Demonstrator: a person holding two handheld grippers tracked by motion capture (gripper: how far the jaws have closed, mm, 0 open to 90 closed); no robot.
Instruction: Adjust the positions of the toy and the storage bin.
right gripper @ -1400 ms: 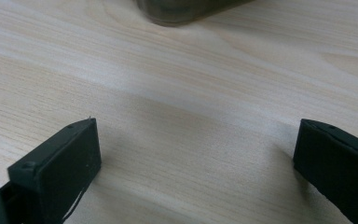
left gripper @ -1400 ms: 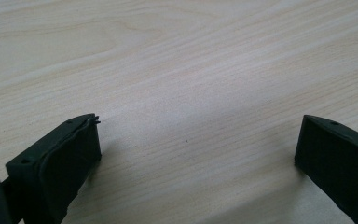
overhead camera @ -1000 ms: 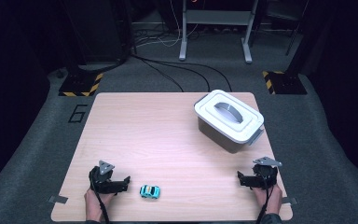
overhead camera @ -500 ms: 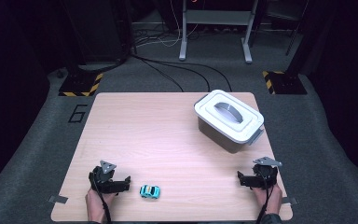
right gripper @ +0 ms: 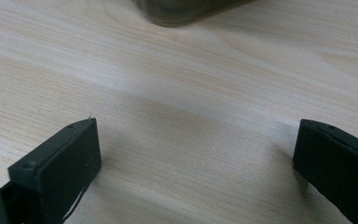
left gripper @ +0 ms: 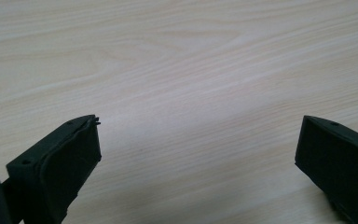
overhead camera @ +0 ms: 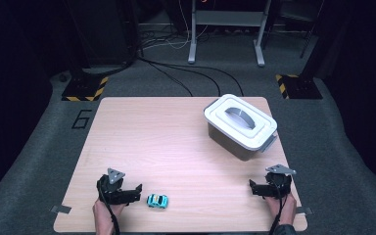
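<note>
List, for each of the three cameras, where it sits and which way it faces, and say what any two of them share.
High view: above the near edge, facing forward and down on the table; shows both hands, left gripper, right gripper, toy car, lidded bin.
Left gripper view: low over bare wood, between its open jaws.
Right gripper view: the same, towards the bin's base.
Shared: the bin, high and right gripper views.

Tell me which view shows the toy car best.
The high view: the blue toy car sits whole on the table, just beside the left gripper. The left gripper view has bare wood between its open jaws; the right gripper view has wood and the bin's base.
</note>
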